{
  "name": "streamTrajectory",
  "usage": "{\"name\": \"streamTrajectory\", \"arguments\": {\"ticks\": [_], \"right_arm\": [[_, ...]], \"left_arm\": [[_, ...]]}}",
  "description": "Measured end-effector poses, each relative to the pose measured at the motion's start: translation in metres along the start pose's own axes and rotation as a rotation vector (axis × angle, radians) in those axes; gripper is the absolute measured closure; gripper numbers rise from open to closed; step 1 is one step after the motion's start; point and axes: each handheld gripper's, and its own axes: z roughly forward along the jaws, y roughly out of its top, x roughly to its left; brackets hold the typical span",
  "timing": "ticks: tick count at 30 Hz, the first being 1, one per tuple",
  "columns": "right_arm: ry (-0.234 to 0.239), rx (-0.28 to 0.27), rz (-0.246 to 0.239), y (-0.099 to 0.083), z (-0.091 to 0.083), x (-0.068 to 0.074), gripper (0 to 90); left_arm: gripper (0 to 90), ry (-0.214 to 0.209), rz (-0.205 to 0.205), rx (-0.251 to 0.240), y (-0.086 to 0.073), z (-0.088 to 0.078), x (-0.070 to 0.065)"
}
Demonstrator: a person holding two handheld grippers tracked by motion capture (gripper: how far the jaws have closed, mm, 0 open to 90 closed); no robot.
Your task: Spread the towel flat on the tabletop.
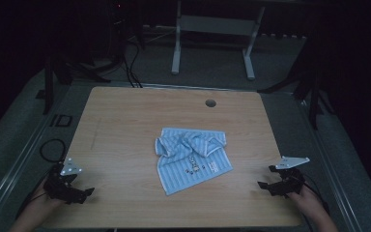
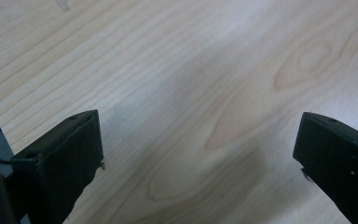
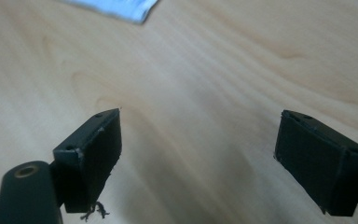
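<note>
A crumpled, blue-and-white striped shirt (image 1: 192, 157) is spread mid-table on pale wood-grain laminate (image 1: 125, 125). The left gripper (image 1: 84, 193) and right gripper (image 1: 265, 180) are held wide apart, empty, at the near corners.

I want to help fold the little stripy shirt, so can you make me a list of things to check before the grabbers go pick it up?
1. Left gripper open: ok, its jaws stand wide apart over bare wood.
2. Right gripper open: ok, jaws wide apart, nothing between them.
3. Shirt free to reach: ok, it lies alone mid-table, apart from both grippers.
4. Shirt flat: not ok, the top part is bunched and folded over.
5. Table around the shirt clear: ok, bare wood on every side.
6. Which side of the shirt faces up: cannot tell, though a small print shows on the lower part.
</note>
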Motion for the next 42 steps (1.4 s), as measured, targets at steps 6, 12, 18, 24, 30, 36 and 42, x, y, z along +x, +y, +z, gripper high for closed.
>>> {"name": "streamTrajectory", "arguments": {"ticks": [6, 12, 18, 24, 30, 36, 42], "right_arm": [[0.012, 0.213, -0.075, 0.015, -0.003, 0.008, 14.6], [0.017, 0.398, -0.141, 0.028, -0.003, 0.019, 15.4], [0.012, 0.588, -0.216, 0.038, 0.003, 0.036, 15.4], [-0.004, 0.794, -0.249, 0.042, 0.009, 0.046, 15.4], [0.013, 0.844, -0.238, 0.044, 0.014, 0.045, 14.5], [0.073, 0.803, -0.249, 0.051, 0.019, 0.046, 13.3], [0.08, 0.81, -0.314, 0.057, 0.027, 0.048, 14.6]], "left_arm": [[1.9, -0.013, 0.085, 0.15, 0.003, 0.004, -0.007], [1.9, -0.026, 0.094, 0.211, 0.006, 0.002, -0.009], [1.9, -0.075, 0.095, 0.333, 0.011, -0.002, -0.007], [1.8, -0.033, 0.146, 0.554, 0.015, -0.003, -0.011], [1.9, -0.023, 0.159, 0.539, 0.02, -0.004, -0.019], [2.0, -0.078, 0.18, 0.478, 0.036, 0.0, -0.031], [3.5, -0.113, 0.205, 0.443, 0.054, 0.005, -0.041]]}}
